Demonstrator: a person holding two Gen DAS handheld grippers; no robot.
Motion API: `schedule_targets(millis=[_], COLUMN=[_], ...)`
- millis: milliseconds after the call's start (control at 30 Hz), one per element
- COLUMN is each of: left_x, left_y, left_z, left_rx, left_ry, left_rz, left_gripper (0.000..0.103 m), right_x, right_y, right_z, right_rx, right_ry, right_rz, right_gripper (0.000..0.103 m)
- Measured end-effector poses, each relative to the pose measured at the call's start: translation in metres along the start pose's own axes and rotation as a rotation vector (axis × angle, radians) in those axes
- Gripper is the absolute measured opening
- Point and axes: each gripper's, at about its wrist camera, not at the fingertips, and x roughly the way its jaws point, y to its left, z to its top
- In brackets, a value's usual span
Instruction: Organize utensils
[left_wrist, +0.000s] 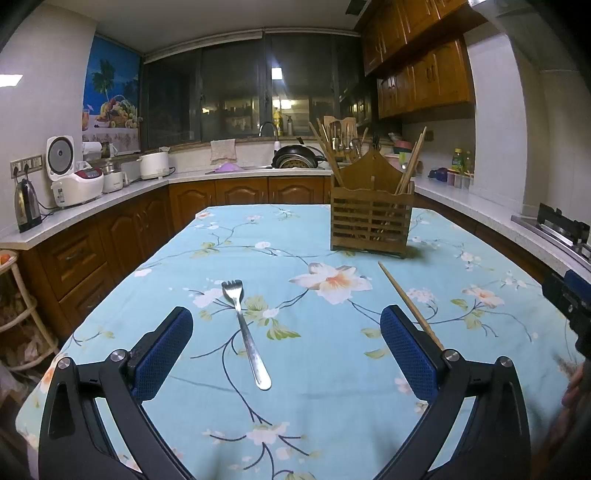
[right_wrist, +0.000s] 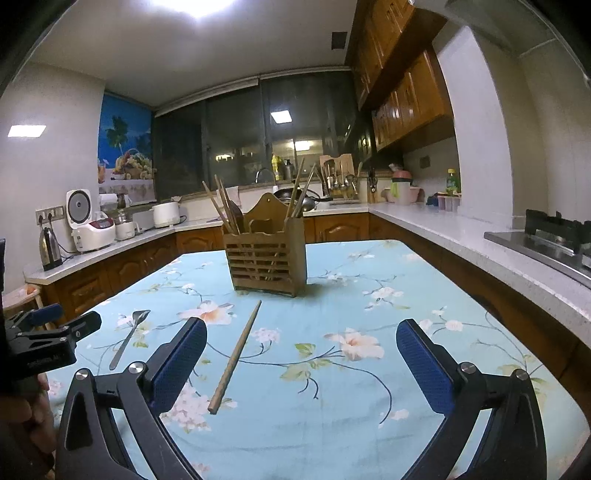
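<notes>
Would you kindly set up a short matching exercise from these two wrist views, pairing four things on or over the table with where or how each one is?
Things:
1. fork
2. loose chopstick
3. wooden holder
4. left gripper

States:
A. stands upright at the far end of the tablecloth, sticks poking out
B. open, holding nothing
C. lies flat, tines pointing toward the holder
D. lies flat in front of the right gripper, thick end nearest the camera

Pairs: 1-C, 2-D, 3-A, 4-B

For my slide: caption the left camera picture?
Open left gripper above a fork on the table.
</notes>
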Motion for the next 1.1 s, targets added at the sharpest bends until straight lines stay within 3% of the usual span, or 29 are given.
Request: schedule_targets(millis=[1100], left_x=[-0.019], left_y=[0.000], left_z=[0.009], left_rx=[-0.005], left_ry=[-0.034], left_rz=[0.011], left_gripper=[0.103], right_x=[0.000], right_y=[0.005], right_z=[-0.006], right_rx=[-0.016], right_ry=[0.016], right_rz=[0.024], right_gripper=[0.103])
